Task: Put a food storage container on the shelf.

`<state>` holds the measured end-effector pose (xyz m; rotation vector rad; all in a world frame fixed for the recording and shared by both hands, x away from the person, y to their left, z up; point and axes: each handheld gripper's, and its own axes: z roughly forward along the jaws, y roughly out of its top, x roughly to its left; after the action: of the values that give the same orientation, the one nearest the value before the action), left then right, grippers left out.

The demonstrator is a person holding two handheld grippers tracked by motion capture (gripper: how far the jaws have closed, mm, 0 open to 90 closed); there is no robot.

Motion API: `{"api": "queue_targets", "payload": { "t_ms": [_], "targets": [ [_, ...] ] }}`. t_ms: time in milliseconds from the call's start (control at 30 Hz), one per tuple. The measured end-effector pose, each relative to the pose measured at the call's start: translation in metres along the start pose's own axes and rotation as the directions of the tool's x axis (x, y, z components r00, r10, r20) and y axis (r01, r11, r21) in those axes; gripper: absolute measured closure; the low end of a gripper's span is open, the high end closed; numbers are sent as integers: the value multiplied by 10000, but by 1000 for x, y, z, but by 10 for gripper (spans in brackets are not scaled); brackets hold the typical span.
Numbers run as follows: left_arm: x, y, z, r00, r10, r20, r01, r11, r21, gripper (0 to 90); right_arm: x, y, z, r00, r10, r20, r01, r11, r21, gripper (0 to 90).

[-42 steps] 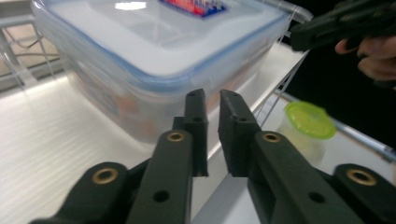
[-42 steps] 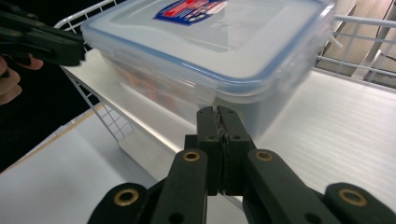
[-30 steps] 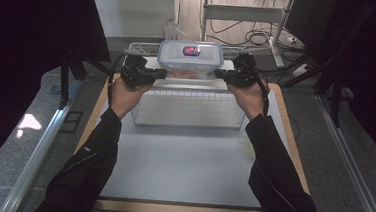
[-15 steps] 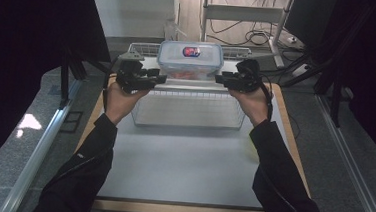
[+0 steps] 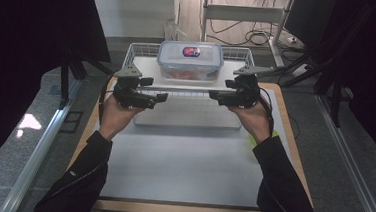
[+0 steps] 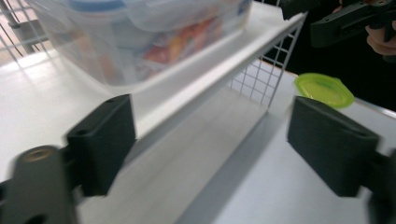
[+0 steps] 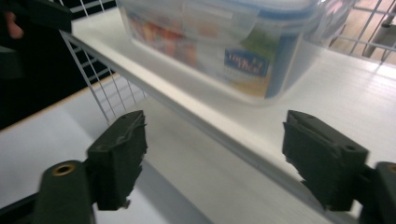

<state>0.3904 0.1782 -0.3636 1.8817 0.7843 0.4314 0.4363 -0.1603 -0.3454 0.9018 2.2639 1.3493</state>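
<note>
A clear lidded food container (image 5: 190,60) sits on the top shelf of a white wire rack (image 5: 145,49). The left claw (image 5: 159,97) and right claw (image 5: 216,94) flank the rack's front edge, both wide open and holding nothing. No grasp is made yet; judging by this, reaching in and closing on the container remains.

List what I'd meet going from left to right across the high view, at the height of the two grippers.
Left gripper in the person's left hand → front edge of the white wire shelf → right gripper in the person's right hand.
</note>
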Motion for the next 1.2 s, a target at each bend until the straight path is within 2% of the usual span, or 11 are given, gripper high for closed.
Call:
{"api": "queue_targets", "payload": {
  "t_ms": [100,167,233,367,467,567,700,833,900,1133,1200],
  "targets": [
    [-10,-6,0,9997,250,3,-250,9997,52,102,2,-9,1,9999,-104,-137,106,9998,147,169],
    [-17,-11,0,9992,298,250,-300,9995,75,66,1,-15,2,9996,-7,-268,11,9999,123,148],
    [-22,-16,0,9988,454,165,-456,9989,96,48,0,-20,1,9995,15,-305,-9,9998,214,125],
    [-30,-29,-1,9981,454,413,-452,9990,-64,33,1,-30,-3,9995,-38,-309,43,9999,140,99],
    [-34,-40,-1,9972,697,255,-696,9976,-37,31,4,-40,-8,9997,-180,-174,182,9997,143,86],
    [-39,-53,-3,9965,840,16,-840,9963,-189,31,6,-47,-12,9993,-200,-307,203,9998,73,66],
    [-42,-71,-6,9981,615,37,-613,9970,-476,24,8,-58,-14,9988,-61,-477,68,9999,131,42],
    [-44,-85,-8,9988,406,264,-390,9976,-570,19,11,-69,-16,9989,-96,-450,106,9997,227,18],
    [-44,-91,-7,9987,307,396,-290,9987,-428,16,14,-74,-17,9993,-123,-344,131,9996,231,13],
    [-52,-111,-4,9989,352,324,-355,9993,66,17,23,-87,-26,9991,-70,-414,74,9999,95,25],
    [-55,-118,-5,9990,399,186,-402,9990,183,18,26,-91,-27,9993,-77,-360,81,9999,108,29]
  ]
}}
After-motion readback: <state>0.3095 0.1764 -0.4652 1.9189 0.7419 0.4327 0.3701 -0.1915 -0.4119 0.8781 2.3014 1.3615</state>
